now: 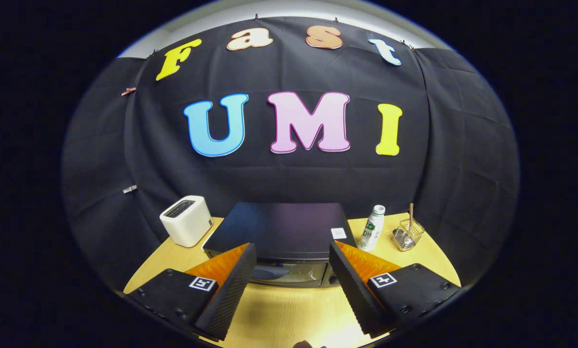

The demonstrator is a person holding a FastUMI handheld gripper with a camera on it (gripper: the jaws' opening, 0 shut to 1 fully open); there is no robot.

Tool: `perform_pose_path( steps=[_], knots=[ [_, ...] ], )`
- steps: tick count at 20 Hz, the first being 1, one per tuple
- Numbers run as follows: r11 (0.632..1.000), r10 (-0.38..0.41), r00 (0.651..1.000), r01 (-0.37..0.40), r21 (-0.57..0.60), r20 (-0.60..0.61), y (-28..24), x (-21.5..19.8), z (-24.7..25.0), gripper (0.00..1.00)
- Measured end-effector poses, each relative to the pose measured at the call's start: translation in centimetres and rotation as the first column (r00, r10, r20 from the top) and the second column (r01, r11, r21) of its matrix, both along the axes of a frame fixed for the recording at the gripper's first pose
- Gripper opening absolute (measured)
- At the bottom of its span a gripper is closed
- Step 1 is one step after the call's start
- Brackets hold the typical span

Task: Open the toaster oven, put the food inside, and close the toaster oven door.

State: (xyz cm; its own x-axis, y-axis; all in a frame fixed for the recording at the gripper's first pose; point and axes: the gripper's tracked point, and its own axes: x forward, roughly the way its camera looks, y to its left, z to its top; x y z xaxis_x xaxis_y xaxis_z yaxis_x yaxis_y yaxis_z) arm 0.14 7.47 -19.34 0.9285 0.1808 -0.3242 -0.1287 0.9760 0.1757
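1. Toaster oven (pixel 279 229): dark, boxy, standing on the wooden table (pixel 279 314) against the booth's black cloth wall, just ahead of the gripper (pixel 292 263). Its glass door (pixel 289 273) faces the fingers and looks shut. Judged heavy and rigid enough to stay put under a pull; the glass wants a gentle touch. The likely hold is the top rim of the door, though no handle can be made out from here.
2. Gripper: fingers spread wide, holding nothing, hanging above bare tabletop with the oven front between and just beyond the tips.
3. Food: none that I can identify on the table.
4. White box-shaped appliance (pixel 187 221): just beside the oven on one flank, near the table's rounded edge.
5. Small white bottle with green label (pixel 372 228): upright, just beside the oven on the other flank; judged light and easily toppled.
6. Wire basket (pixel 407 234) with a stick standing in it: beyond the bottle, near the edge.
7. Open room: bare wood in front of the door should let it swing down; the flanks are crowded.
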Motion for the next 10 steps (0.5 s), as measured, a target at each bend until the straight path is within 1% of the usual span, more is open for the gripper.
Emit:
perform_pose_path(
  steps=[6,10],
  knots=[
    [1.000,-0.023,0.995,0.021,0.022,0.099,-5.6,0.6,5.3,0.99],
    [0.999,-0.042,0.988,0.037,0.038,0.148,-9.3,0.7,8.0,0.99]
  ],
)
